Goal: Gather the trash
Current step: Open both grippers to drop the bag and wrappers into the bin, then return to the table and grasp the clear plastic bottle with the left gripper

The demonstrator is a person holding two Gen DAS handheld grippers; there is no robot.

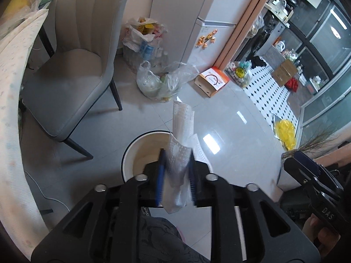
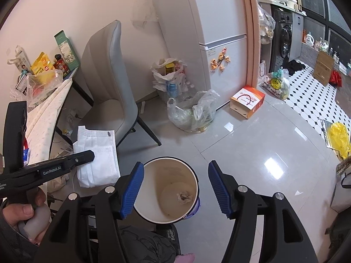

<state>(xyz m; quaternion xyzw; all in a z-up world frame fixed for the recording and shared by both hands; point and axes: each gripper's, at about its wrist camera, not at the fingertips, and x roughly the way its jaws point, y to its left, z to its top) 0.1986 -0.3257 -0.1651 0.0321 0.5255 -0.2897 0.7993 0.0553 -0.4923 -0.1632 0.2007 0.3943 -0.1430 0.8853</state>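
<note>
My left gripper [image 1: 176,166] is shut on a folded white paper towel [image 1: 182,131] and holds it upright just above the round white bin [image 1: 140,151] on the floor. In the right wrist view the same towel [image 2: 98,155] hangs from the left gripper [image 2: 87,155], to the left of the bin [image 2: 151,206]. A crumpled wad of paper [image 2: 184,197] lies on the bin's bottom. My right gripper [image 2: 175,188] is open and empty, its blue pads either side of the bin's mouth, above it. The right gripper also shows in the left wrist view [image 1: 294,160], far right.
A grey chair [image 2: 114,83] stands behind the bin, beside a table with a white cloth [image 2: 43,122]. Clear plastic bags of rubbish [image 2: 193,111] and an orange-and-white box [image 2: 246,102] sit on the floor by the fridge [image 2: 219,32]. A yellow bag [image 2: 339,138] lies at right.
</note>
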